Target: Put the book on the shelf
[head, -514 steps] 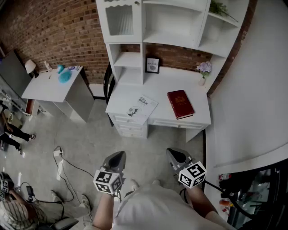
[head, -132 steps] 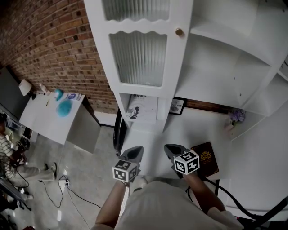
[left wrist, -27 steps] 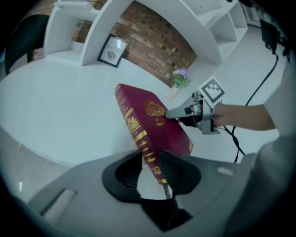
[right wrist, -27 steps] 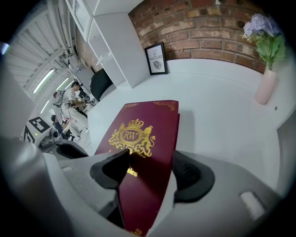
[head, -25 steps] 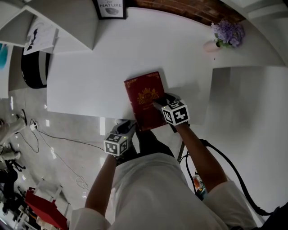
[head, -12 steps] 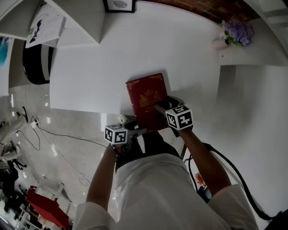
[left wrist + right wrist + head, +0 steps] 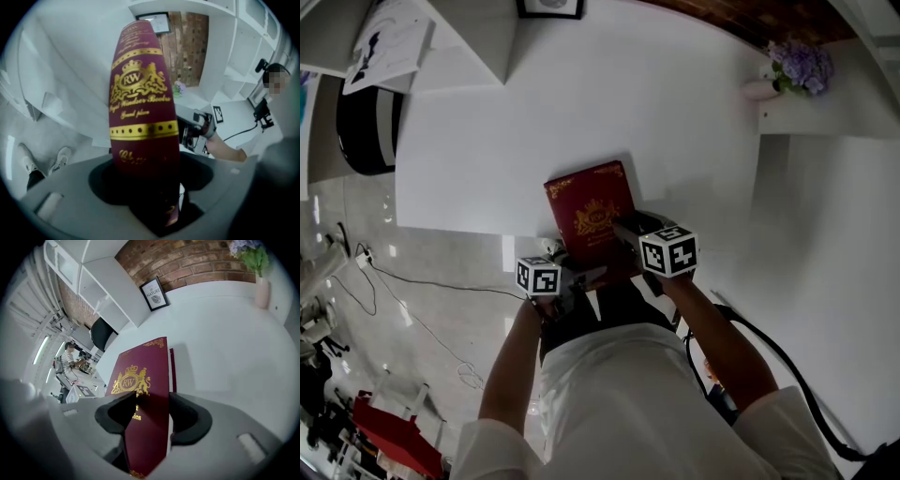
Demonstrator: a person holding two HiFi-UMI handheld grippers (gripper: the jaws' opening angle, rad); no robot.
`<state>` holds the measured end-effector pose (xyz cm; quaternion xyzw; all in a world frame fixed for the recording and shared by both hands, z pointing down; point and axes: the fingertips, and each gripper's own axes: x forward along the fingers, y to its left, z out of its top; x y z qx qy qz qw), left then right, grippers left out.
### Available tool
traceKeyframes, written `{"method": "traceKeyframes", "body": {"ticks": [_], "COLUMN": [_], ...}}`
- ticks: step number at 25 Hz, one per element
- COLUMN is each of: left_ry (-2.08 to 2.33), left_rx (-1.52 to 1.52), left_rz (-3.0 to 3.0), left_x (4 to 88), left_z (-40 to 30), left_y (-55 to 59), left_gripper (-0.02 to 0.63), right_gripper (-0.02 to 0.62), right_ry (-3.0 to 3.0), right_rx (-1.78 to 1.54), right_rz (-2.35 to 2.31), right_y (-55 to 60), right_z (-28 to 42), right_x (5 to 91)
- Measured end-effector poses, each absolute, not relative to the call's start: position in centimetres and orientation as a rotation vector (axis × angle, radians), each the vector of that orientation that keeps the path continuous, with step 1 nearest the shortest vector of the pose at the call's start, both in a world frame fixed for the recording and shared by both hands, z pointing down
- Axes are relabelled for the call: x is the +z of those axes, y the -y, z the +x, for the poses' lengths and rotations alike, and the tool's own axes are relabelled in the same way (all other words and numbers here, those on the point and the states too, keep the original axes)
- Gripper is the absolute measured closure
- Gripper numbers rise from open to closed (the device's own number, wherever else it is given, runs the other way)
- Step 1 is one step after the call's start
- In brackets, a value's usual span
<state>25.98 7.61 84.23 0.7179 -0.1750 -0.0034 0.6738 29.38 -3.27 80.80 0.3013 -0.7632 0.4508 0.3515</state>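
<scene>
The burgundy book (image 7: pixel 591 217) is not shelved yet. It lies on the tabletop (image 7: pixel 516 122), its near end overhanging the front edge between both grippers. The right gripper (image 7: pixel 626 227), jaws just closing, pinches one long edge. The left gripper (image 7: pixel 584 276), jaws just opened wide, straddles the near end without pressing. Lifting and shelving remain. Only the right gripper view shows the white shelf (image 7: pixel 105 291) beyond.

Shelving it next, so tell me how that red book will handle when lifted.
The red book is probably stiff: its cover lies flat though it overhangs the desk. Its smooth, gold-stamped cover may slip. It looks fairly thick, so it is likely hefty.
</scene>
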Motion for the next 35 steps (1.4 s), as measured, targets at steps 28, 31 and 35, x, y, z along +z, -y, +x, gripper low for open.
{"method": "traceKeyframes", "body": {"ticks": [28,31,35], "left_ry": [0.436,0.479,0.524], "left_rx": [-0.2,-0.207,-0.25], "left_rz": [1.637,1.629,1.634], "left_x": [69.8,68.2,66.1], "left_z": [22.4,21.7,20.3], "left_y": [-4.9,-4.8,-4.1], "left_gripper": [0.368,0.368,0.368], "right_gripper": [0.324,0.324,0.325], "right_ry": [2.31,2.356,2.392], "right_rx": [0.834,0.755,0.599], "right_rz": [0.715,0.662,0.561], "right_y": [4.6,3.8,3.0], "right_z": [29.3,28.9,28.0], "right_x": [65.2,62.5,60.2]}}
